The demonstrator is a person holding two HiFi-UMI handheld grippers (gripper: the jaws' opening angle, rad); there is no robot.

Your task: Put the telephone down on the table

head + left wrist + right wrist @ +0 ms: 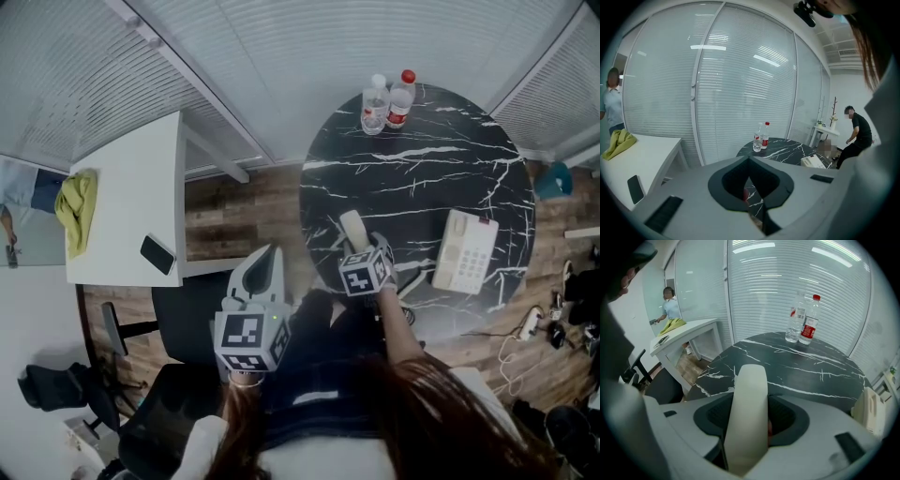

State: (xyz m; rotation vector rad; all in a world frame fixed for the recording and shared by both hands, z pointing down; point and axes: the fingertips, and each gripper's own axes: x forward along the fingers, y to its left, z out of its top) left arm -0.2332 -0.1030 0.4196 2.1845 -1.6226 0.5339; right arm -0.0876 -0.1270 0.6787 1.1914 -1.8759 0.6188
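A cream telephone handset [353,229] stands upright in my right gripper [357,242], which is shut on it above the near left part of the round black marble table [422,178]. In the right gripper view the handset [749,413] fills the space between the jaws. The cream telephone base [466,250] lies on the table to the right, also showing as the base [868,411] at that view's right edge. My left gripper [263,269] is off the table to the left, over the floor, shut with nothing in it [749,161].
Two water bottles [387,101] stand at the table's far edge. A white desk [131,197] on the left bears a yellow cloth [77,208] and a dark mobile phone [157,254]. A black chair [178,323] sits below it. Cables [525,328] lie on the floor right.
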